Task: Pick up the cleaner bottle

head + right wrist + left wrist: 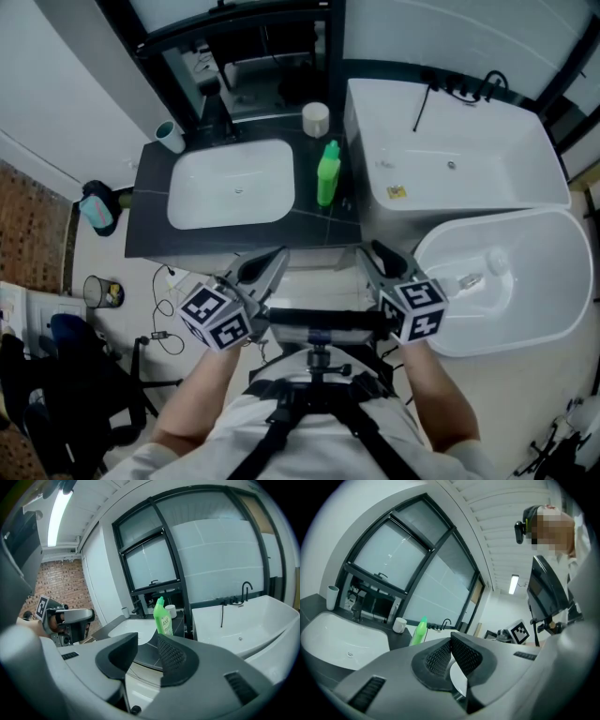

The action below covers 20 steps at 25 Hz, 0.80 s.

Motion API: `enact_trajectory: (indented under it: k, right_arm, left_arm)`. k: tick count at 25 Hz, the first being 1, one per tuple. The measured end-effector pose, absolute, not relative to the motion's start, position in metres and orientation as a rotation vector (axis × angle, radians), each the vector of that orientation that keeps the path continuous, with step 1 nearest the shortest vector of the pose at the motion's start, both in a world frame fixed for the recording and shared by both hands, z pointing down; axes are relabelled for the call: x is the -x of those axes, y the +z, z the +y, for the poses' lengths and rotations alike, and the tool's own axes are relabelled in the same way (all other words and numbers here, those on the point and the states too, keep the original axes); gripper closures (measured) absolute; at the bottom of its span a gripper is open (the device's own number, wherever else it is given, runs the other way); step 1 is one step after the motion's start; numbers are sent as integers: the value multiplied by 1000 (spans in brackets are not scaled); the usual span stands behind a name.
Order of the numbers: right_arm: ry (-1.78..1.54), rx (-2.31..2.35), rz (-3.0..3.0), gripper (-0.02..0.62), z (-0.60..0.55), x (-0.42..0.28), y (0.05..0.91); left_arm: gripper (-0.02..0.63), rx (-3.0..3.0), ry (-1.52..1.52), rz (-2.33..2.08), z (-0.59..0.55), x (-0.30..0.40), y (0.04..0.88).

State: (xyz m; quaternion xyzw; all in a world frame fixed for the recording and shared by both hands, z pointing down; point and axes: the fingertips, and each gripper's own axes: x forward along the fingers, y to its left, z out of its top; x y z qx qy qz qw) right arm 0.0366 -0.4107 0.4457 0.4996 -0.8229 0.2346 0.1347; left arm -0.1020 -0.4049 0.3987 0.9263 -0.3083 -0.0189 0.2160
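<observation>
The cleaner bottle (pixel 328 173) stands upright on the dark counter (pixel 234 240), just right of the white basin (pixel 232 185). A round white container (pixel 316 118) sits behind it, and the bathtub (pixel 450 150) lies to its right. The left gripper (pixel 272 262) is closed and empty. The right gripper (pixel 373 258) stands apart, empty. Both hover before the counter's front edge.

This was a bathroom: a washbasin (pixel 232 185) sat in the dark tabletop (pixel 319 230) beside a cleaner bottle (pixel 328 175), with a rectangular bathtub (pixel 450 150) and an oval bathtub (pixel 530 281) at right.
</observation>
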Motion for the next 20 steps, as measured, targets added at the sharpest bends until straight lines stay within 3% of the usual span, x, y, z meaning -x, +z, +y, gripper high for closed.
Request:
enact_trajectory:
  k: [5, 8, 11, 20]
  right_arm:
    - [678, -1460, -2387, 460, -413, -41, 444]
    - [679, -1469, -2385, 460, -414, -45, 444]
    - [682, -1476, -2384, 460, -414, -50, 445]
    - [705, -1491, -2378, 460, -410, -63, 448]
  left_arm:
    - [599, -2581, -31, -876, -413, 97, 402]
    - [520, -2586, 0, -900, -419, 95, 406]
    - [485, -2587, 17, -903, -423, 91, 409]
    - [460, -2607, 95, -891, -406, 81, 416]
